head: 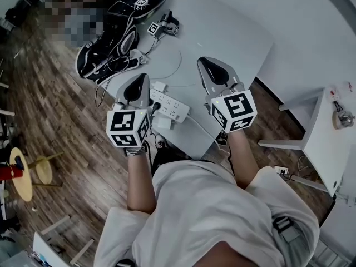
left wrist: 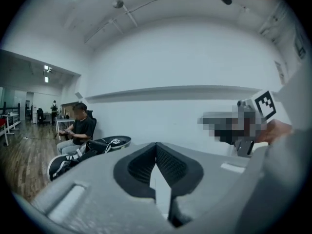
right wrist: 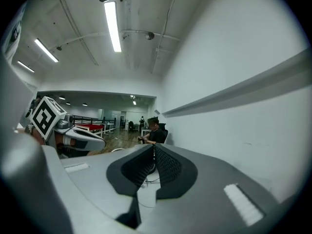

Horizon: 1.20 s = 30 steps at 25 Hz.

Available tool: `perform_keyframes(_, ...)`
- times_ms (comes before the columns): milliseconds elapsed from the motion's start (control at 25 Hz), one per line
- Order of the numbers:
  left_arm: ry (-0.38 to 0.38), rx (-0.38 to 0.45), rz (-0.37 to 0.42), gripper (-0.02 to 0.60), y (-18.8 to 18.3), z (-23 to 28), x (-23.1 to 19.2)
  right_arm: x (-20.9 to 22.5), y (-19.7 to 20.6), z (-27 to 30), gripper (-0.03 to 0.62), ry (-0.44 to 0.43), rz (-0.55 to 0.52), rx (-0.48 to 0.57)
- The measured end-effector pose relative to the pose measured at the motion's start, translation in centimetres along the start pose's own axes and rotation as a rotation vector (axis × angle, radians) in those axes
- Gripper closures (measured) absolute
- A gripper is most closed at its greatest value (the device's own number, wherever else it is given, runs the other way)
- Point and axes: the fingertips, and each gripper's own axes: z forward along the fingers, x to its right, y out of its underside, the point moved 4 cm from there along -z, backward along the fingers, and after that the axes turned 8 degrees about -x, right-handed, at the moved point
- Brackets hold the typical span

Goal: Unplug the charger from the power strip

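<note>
left gripper (head: 143, 81): yours, closed, empty
right gripper (head: 204, 64): closed, empty
power strip (head: 177, 110): between both, long axis running lower-right; left gripper nearer

A white bench (head: 222, 32) stands on a brown wooden floor (head: 50, 110). A white power strip (head: 173, 108) lies near the bench's close edge. A pile of black gear (head: 119, 32) with cords lies at the far end. A thin cable (head: 181, 60) curls between them.

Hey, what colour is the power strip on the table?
White. The power strip shows best in the head view.
</note>
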Motion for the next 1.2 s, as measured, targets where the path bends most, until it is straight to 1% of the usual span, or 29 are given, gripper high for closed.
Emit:
perform_keyframes(80, -0.012, 0.040, 0.032, 0.577, -1.7, -0.6, 0.4, 0.0, -1.6, -0.7, 0.589, -0.002, -0.011, 0.029)
perform_keyframes(240, -0.048, 0.117, 0.107, 0.577, -5.0, -1.8, 1.0, -0.1, -4.8, -1.7, 0.591, -0.010, -0.054, 0.087)
perform_keyframes(360, -0.068, 0.154, 0.147, 0.577, -6.7, -2.8, 1.3, -0.5, -6.6, -2.4, 0.591, -0.017, -0.076, 0.127)
perform_keyframes(480, -0.085, 0.178, 0.168, 0.577, -7.7, -3.6, 1.4, -0.9, -7.5, -2.8, 0.591, -0.016, -0.094, 0.150)
perform_keyframes(600, -0.088, 0.185, 0.186, 0.577, -8.2, -3.9, 1.6, -0.9, -8.2, -3.2, 0.592, 0.009, -0.125, 0.162)
perform_keyframes(680, -0.090, 0.186, 0.195, 0.577, -8.3, -4.0, 1.8, -1.1, -8.3, -3.2, 0.592, 0.010, -0.134, 0.159)
perform_keyframes(1000, -0.086, 0.178, 0.190, 0.577, -8.1, -3.8, 2.2, -1.2, -7.7, -3.1, 0.592, 0.003, -0.125, 0.143)
perform_keyframes(1200, -0.086, 0.168, 0.204, 0.577, -7.7, -3.6, 2.5, -1.2, -7.1, -3.2, 0.592, -0.003, -0.119, 0.129)
